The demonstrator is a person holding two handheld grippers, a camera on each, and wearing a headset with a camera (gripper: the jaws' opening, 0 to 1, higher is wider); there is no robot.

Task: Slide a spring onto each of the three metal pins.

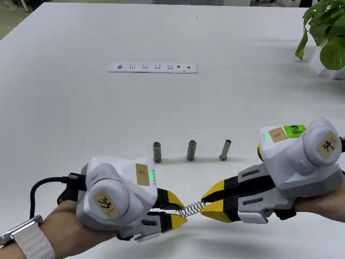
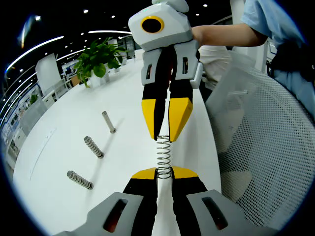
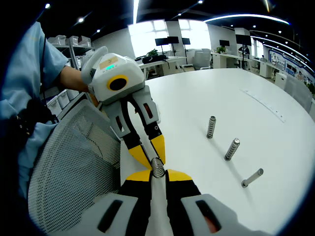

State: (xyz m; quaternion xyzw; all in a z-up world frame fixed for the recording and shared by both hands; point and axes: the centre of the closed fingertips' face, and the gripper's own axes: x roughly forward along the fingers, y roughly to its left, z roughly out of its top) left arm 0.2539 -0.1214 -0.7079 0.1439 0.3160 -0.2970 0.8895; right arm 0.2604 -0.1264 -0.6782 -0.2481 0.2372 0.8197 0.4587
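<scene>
Above white table (image 1: 81, 81), spring (image 1: 193, 208) between left gripper (image 1: 182, 210) and right gripper (image 1: 204, 204)

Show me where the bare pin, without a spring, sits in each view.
Head view: bare pin, rightmost of the row.
Left gripper view: bare pin, uppermost of the row.
Right gripper view: bare pin, lowest of the row, lower right.
Shared landmark: spring between left hand-held gripper and right hand-held gripper.

Bright, even glow from ceiling lights (image 3: 135, 9), soft shadows, sharp focus, fisheye-bowed edges.
</scene>
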